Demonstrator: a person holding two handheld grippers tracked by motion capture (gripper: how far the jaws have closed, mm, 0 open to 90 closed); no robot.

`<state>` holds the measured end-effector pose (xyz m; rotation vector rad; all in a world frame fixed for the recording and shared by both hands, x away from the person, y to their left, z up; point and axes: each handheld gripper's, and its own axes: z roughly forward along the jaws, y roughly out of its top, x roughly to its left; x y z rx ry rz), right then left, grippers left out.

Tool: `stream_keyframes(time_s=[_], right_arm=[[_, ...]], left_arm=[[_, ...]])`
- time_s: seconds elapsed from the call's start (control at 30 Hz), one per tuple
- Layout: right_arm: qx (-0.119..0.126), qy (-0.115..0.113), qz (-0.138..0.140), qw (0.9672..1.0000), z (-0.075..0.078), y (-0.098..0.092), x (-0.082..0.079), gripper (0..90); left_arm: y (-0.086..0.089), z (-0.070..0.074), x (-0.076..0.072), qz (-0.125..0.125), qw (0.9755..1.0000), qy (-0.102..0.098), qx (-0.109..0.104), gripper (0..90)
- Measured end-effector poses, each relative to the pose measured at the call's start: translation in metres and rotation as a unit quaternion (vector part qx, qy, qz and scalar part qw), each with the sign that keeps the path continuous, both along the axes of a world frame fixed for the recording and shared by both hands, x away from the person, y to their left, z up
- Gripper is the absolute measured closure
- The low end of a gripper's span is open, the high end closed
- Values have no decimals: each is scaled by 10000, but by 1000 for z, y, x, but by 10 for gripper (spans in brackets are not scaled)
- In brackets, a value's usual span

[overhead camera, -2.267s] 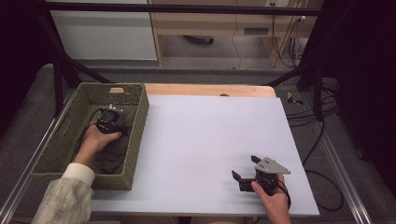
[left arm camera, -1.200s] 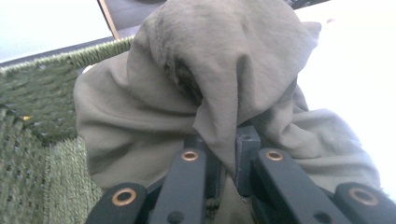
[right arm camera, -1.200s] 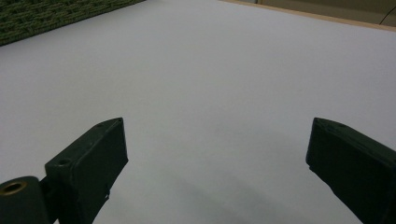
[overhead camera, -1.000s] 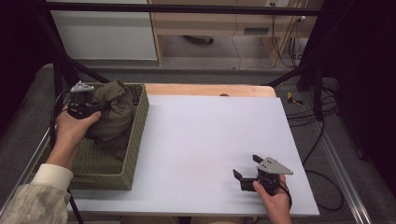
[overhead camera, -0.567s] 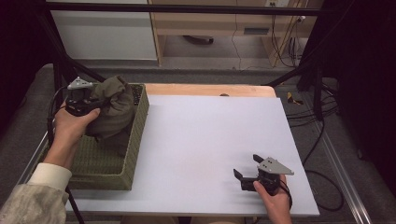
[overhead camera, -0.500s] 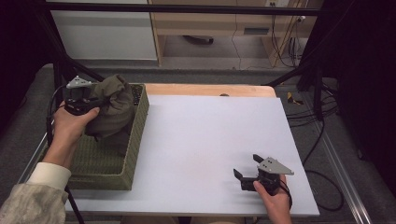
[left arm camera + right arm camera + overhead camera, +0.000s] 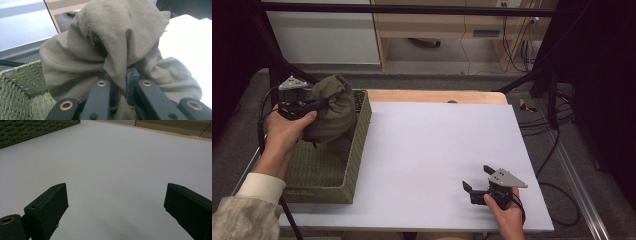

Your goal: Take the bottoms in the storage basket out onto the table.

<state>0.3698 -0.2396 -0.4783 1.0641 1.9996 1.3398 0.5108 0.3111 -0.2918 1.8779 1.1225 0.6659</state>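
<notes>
Now the left gripper (image 7: 307, 106) has its fingers clamped on a fold of the olive cloth (image 7: 329, 114), and the bundle hangs in the air above the far end of the woven basket (image 7: 354, 160), its lower folds trailing down toward the inside. In the left gripper view the fabric (image 7: 110, 47) drapes right over the fingers (image 7: 131, 77), pinched between them in a thin pleat. It's soft, limp stuff, light by the look of it, and it will sag and swing from wherever it's held; nothing fragile, nothing slippery, though a thin pinch like this could slide free if the bundle is jerked. My guess is the better hold is a thick gather near the middle, or a corner once it's laid flat. Over on the near right, the right gripper (image 7: 476, 186) sits low on the white worktop (image 7: 437, 145), fingers (image 7: 47, 207) spread wide apart with nothing between them, bare surface ahead. Plenty of room there to set the cloth down and spread it.
</notes>
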Motion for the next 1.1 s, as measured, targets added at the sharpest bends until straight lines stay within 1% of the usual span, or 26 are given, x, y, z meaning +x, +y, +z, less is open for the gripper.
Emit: stream_keyframes(time_s=[0.23,0.5,0.77,1.1], right_arm=[[-2,2,-7,10000,0,0,0,55],[4,-4,-19,10000,0,0,0,55],[8,-6,-24,10000,0,0,0,55],[14,-11,-34,10000,0,0,0,55]], left_arm=[[1,4,-2,-15,10000,-37,-77,847],[5,15,-7,-39,9996,-128,-230,847],[9,25,-12,-107,9985,-227,-493,847],[5,36,-18,-216,9973,-345,-614,846]])
